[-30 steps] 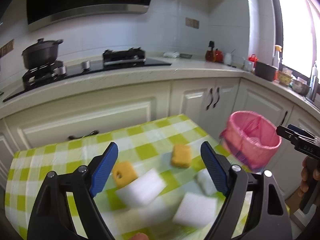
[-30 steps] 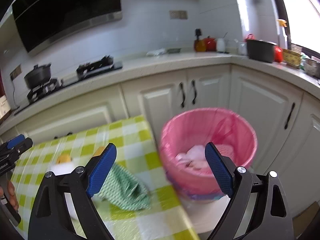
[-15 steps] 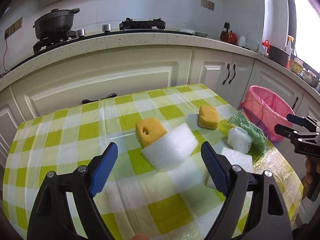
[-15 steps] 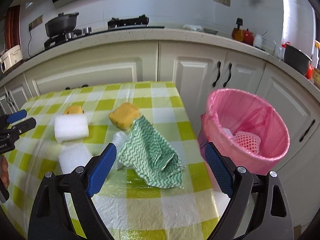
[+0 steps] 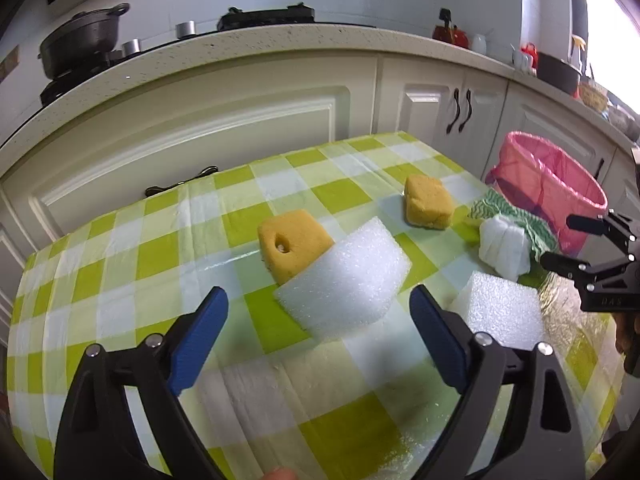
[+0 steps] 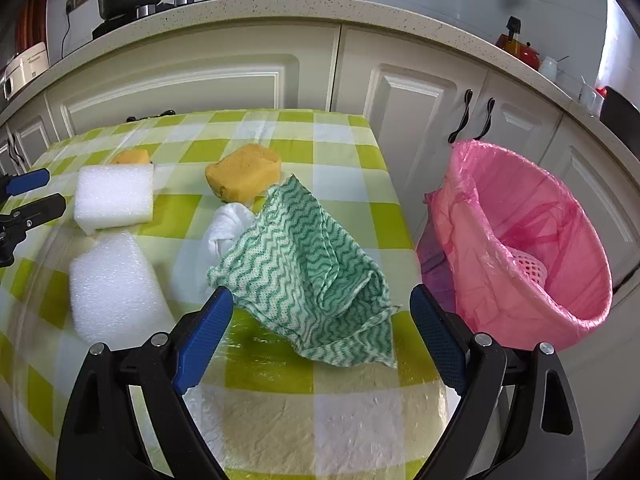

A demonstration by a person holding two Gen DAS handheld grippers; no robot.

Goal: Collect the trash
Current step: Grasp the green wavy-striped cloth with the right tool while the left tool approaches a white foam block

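**Both jaws wide over the littered worktop**

The checked worktop (image 6: 340, 152) is carrying the trash. The pink bin (image 6: 520, 240) is standing just beside it. The green cloth (image 6: 304, 264) is lying before the right gripper (image 6: 320, 320), jaws wide and empty. The left gripper (image 5: 318, 328) is opening near a white foam block (image 5: 344, 280), not touching it.

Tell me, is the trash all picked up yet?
Barely. The pink-lined bin holds only a pink foam net. Both grippers are empty, the left gripper opening toward a white foam block. Two yellow sponges, foam and the green cloth remain on the table.
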